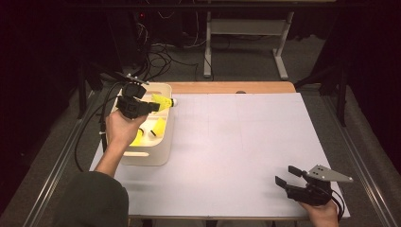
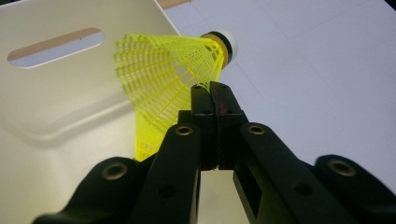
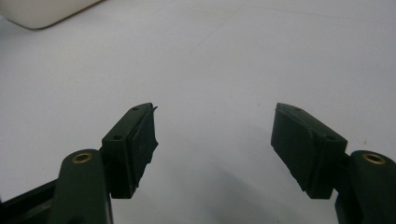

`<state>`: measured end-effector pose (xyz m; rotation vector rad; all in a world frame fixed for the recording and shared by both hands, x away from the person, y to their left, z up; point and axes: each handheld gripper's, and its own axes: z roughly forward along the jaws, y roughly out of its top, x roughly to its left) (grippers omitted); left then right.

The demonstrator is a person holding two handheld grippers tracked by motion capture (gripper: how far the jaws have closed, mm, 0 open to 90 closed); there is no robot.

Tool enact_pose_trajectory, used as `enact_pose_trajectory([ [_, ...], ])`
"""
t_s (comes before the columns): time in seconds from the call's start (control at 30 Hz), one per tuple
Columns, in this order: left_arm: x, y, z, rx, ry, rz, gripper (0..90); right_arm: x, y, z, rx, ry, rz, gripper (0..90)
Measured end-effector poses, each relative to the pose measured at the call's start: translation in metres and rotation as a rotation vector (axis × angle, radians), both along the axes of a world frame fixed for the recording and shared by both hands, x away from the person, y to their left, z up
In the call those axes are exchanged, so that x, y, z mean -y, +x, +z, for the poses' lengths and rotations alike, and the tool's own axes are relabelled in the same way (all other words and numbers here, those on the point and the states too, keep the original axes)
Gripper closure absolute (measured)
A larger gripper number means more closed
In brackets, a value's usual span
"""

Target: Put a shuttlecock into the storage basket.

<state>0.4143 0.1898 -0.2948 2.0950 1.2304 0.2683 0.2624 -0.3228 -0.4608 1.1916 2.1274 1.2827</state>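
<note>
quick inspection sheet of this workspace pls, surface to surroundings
surface: white table top, bare apart from the bin
job's things: yellow plastic mesh shuttlecock held over cream plastic bin; two more yellow shuttlecocks inside
clutter: nothing seen
grippers: left gripper shut on the shuttlecock's skirt; right gripper open, holding nothing, near the table's front edge
cables: black cable trails from the left gripper
surroundings: dark floor, white table frame behind

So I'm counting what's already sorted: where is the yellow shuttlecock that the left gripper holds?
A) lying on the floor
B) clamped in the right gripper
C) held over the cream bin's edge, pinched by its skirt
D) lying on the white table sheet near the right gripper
C: the left gripper has its jaws shut on the yellow shuttlecock by the mesh skirt, at the cream bin rim, as the high view also shows.
</note>
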Motion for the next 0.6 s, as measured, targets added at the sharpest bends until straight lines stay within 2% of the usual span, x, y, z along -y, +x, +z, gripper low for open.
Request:
enact_pose_trajectory([
  [0.07, -0.0016, -0.0002, 0.0010, 0.001, -0.012, 0.003, 89.6, 0.0000, -0.0002, 0.0001, 0.000, 0.002, 0.001, 31.3],
  [0.4, -0.0072, -0.0006, 0.0023, 0.005, -0.014, 0.016, 89.6, -0.0001, 0.0002, -0.0002, -0.002, 0.000, 0.001, 31.3],
  [0.6, -0.0082, 0.0007, 0.0031, 0.005, 0.007, 0.029, 89.6, 0.0000, 0.0002, -0.0003, -0.002, -0.003, 0.001, 31.5],
])
